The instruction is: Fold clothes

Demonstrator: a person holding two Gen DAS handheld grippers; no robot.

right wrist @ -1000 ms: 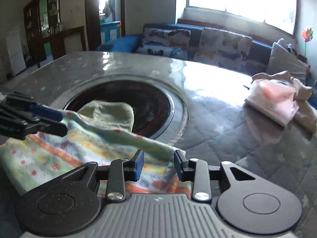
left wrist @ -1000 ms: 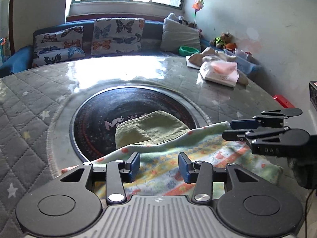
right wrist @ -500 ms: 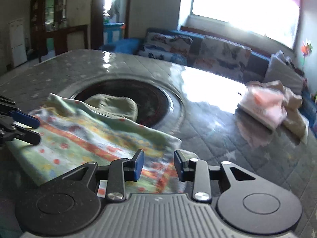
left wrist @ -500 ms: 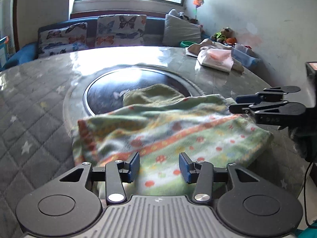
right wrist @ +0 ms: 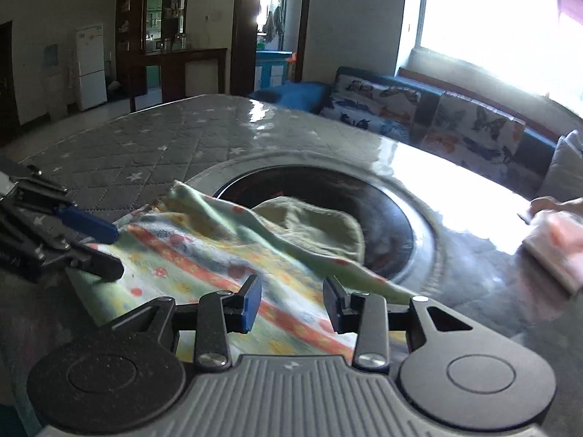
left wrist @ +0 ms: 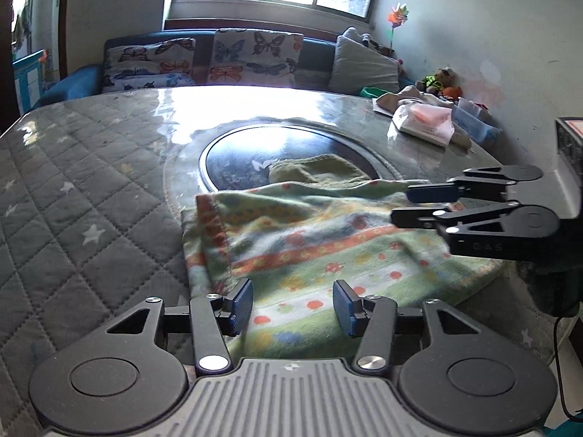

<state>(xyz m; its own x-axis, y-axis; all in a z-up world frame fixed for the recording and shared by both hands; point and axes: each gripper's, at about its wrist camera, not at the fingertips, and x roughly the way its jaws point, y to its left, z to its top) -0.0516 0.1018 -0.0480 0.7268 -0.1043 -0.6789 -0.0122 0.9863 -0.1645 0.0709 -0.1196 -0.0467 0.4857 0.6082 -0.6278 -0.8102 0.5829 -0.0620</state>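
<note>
A green towel-like garment [left wrist: 328, 251] with orange floral stripes lies folded on the near part of the table; it shows again as the striped garment [right wrist: 204, 258] in the right wrist view. An olive green piece [left wrist: 313, 169] pokes out from behind it onto the black disc [left wrist: 240, 160]. My left gripper [left wrist: 292, 306] hovers open just over the garment's near edge, holding nothing. My right gripper [left wrist: 404, 204] is open at the garment's right end. From the right wrist, the right gripper [right wrist: 291, 307] is open over the cloth and the left gripper [right wrist: 111, 252] is open at the cloth's left end.
The round table [left wrist: 91, 189] has a grey quilted star cover under a glossy sheet. A pile of pink and white clothes [left wrist: 424, 123] sits at the back right. A sofa with butterfly cushions [left wrist: 218, 62] runs behind the table. A wall and a box [left wrist: 570, 145] stand close on the right.
Both grippers have drawn back and up from the garment, still open. More of the striped cloth now shows, lying flatter, and the right wrist view has swung to the left.
</note>
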